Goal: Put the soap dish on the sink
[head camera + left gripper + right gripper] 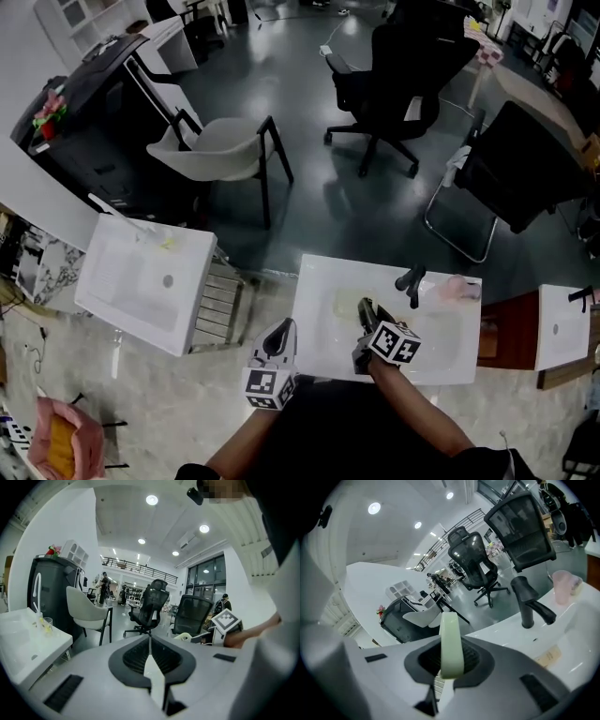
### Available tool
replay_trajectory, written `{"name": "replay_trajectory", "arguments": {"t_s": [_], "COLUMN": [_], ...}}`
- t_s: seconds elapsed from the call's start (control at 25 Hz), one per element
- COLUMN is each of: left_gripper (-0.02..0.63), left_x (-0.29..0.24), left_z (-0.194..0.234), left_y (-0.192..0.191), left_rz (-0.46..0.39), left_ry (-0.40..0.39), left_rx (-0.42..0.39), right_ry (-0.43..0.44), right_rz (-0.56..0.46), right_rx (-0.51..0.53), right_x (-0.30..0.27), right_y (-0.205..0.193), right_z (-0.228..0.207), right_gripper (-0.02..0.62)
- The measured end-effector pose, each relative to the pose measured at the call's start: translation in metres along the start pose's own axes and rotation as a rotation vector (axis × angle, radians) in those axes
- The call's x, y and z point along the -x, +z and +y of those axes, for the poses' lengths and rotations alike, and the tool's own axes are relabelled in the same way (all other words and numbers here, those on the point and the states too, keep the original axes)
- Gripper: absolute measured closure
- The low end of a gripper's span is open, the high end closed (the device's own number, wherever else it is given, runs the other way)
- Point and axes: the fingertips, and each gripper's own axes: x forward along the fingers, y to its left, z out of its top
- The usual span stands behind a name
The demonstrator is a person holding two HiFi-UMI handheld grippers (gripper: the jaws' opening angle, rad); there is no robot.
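The white sink (319,347) is standing in front of the person, carrying a black faucet (411,283) at its back edge and a pink cup (461,289) on its back right corner. A second white sink (112,300) is standing well apart to the left. The dark floor (309,197) is bearing a white chair (220,150) and a black office chair (403,84).

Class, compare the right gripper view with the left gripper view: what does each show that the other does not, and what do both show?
Only the right gripper view: the right hand-held gripper clamped on the pale green soap dish, plus a black faucet and pink cup on the sink.
Only the left gripper view: the left hand-held gripper, shut and empty, and a second sink bearing a clear glass.
Both: a black office chair and a white chair.
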Motion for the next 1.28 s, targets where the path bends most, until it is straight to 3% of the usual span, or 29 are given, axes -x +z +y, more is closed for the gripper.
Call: {"name": "replay_trajectory", "arguments": {"t_s": [0.24, 0.68, 1.12, 1.28], "left_gripper": [0.586, 0.586, 0.586, 0.586], "left_x": [-0.009, -0.023, -0.031, -0.025], "left_z": [0.037, 0.096, 0.131, 0.141], "left_y": [0.012, 0.019, 0.01, 0.002], "left_rz": [-0.011, 0.003, 0.029, 0.055], "left_ry": [-0.047, -0.126, -0.192, -0.214], "left_rx": [0.035, 0.09, 0.106, 0.133], "right_ry": [-0.064, -0.116, -0.217, -0.246], "right_rz": [0.038, 0.105, 0.071, 0.087], "right_rx": [0.097, 0.167, 0.039, 0.049], "right_x": [-0.056, -0.146, -0.19, -0.198], "right_y": [-0.013, -0.041, -0.054, -0.064], "right_z": [0.02, 0.038, 0.014, 0.006], "right_gripper": [0.565, 0.563, 0.563, 0.563]}}
